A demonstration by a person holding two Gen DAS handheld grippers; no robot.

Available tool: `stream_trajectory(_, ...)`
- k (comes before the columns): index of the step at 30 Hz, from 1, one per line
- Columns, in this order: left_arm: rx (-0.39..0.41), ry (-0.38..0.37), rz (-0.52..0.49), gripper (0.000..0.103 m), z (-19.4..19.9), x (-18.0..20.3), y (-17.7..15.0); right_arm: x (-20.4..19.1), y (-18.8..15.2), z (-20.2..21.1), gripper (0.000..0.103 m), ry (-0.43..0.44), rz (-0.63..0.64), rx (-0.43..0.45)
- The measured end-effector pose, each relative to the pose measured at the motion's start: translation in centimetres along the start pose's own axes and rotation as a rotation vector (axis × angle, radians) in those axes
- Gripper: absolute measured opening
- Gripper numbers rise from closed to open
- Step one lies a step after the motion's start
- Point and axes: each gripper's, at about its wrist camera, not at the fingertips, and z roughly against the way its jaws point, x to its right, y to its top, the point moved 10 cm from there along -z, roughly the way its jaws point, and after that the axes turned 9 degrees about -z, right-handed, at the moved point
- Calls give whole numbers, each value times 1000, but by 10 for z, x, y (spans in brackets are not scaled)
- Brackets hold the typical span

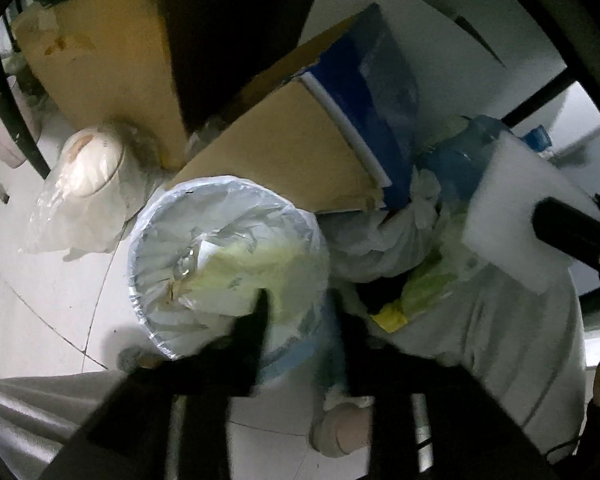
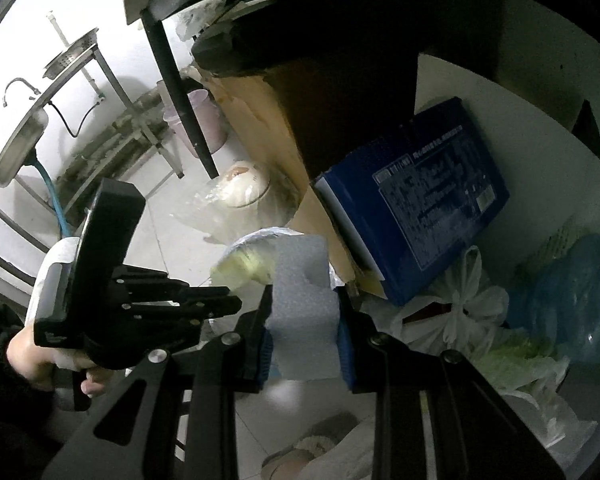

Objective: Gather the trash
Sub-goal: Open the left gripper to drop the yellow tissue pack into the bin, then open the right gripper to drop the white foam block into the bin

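Note:
A trash bin (image 1: 168, 232) lined with a clear bag is tilted toward me, with pale yellow-green waste inside. My left gripper (image 1: 300, 312) has one finger (image 1: 256, 320) inside the bin's rim and the other outside; it appears shut on the rim. In the right wrist view the left gripper (image 2: 220, 300) sits at the bin (image 2: 252, 248). My right gripper (image 2: 304, 320) is shut on a white foam block (image 2: 304, 300) and holds it just right of the bin's mouth. The foam block (image 1: 520, 208) also shows at the right of the left wrist view.
Cardboard sheets (image 1: 112, 68) and a blue box (image 2: 420, 196) lean against the wall behind the bin. A bagged white bowl (image 1: 92, 164) lies on the floor. White tied bags (image 2: 460, 304), a blue water jug (image 2: 572, 296) and green waste lie right. A table leg (image 2: 180, 92) stands left.

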Motion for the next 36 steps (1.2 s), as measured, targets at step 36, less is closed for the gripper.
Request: stream_trajectory(36,127,85,271,42,47,-122,-28,-97,-21,-105,36,19,125,-259)
